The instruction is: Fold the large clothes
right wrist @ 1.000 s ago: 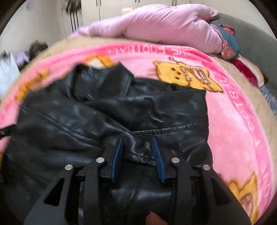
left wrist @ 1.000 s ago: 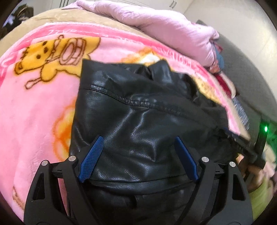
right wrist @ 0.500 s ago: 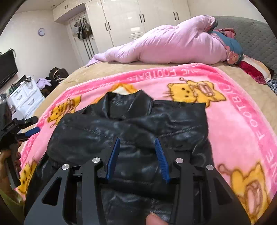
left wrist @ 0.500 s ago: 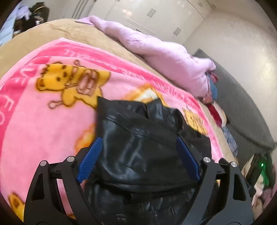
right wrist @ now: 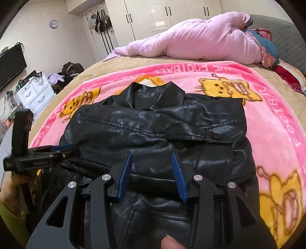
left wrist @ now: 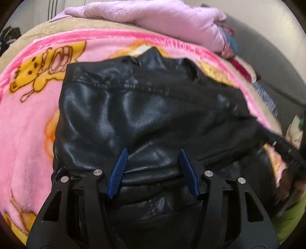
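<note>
A black leather jacket (right wrist: 158,130) lies on a pink cartoon blanket (right wrist: 273,107), collar at the far side, both sleeves folded across the body. It fills the left wrist view (left wrist: 145,115) too. My left gripper (left wrist: 154,153) is partly open, low over the jacket's near part, with leather between its blue pads; it also shows at the left in the right wrist view (right wrist: 65,148). My right gripper (right wrist: 152,157) is open and empty above the jacket's lower middle.
A bunched pink duvet (right wrist: 200,42) lies at the far side of the bed. White drawers (right wrist: 35,92), a TV (right wrist: 11,65) and wardrobes (right wrist: 166,15) stand beyond the bed's left side. A grey headboard (right wrist: 283,34) is at the right.
My left gripper dropped back down onto the jacket and its jaws narrowed. My right gripper lifted away from the leather fold and opened wider.
</note>
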The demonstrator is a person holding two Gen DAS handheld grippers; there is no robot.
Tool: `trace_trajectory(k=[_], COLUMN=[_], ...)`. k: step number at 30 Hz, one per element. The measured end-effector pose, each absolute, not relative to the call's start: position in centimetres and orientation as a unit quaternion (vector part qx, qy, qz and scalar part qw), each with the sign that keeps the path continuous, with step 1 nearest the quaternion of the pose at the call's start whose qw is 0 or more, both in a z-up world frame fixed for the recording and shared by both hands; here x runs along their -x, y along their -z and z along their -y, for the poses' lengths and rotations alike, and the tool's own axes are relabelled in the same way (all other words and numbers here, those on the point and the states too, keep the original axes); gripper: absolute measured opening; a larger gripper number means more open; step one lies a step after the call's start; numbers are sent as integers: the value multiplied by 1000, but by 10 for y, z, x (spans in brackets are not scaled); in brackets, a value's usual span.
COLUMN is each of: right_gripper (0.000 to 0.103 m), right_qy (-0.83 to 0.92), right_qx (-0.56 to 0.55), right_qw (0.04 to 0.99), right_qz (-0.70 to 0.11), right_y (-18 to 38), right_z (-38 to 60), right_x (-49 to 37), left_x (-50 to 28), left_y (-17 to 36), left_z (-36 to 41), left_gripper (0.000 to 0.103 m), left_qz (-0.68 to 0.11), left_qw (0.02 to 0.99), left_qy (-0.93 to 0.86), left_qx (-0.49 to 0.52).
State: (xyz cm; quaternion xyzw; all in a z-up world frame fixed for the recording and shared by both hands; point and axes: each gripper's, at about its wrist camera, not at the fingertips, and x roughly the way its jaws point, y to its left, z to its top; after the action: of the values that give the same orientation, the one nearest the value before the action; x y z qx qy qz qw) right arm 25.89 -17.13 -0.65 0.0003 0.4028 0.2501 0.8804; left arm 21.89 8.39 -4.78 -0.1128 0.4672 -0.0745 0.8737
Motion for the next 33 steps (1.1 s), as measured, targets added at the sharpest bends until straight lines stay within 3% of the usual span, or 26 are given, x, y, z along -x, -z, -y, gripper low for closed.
trace_trajectory(k=[5, 11, 19, 27, 33], right_gripper=[41, 37, 40, 55, 83], right_qy=[-253, -239, -250, -263, -261], right_qx=[7, -24, -30, -44, -42], right_qw=[871, 834, 841, 846, 859], right_qz=[-421, -497, -479, -462, -439], right_y=[17, 58, 47, 31, 19], right_z=[168, 177, 180, 186, 186], right_x=[-260, -277, -273, -271, -266], left_x=[-218, -218, -218, -210, -207], left_y=[53, 51, 44, 33, 25], left_z=[-80, -78, -70, -71, -76], left_gripper=[48, 49, 60, 69, 80], left_qz=[-468, -469, -470, -464, -456], left_qw=[877, 875, 876, 877, 878], left_qy=[66, 71, 78, 85, 85], left_qx=[91, 94, 78, 98, 118])
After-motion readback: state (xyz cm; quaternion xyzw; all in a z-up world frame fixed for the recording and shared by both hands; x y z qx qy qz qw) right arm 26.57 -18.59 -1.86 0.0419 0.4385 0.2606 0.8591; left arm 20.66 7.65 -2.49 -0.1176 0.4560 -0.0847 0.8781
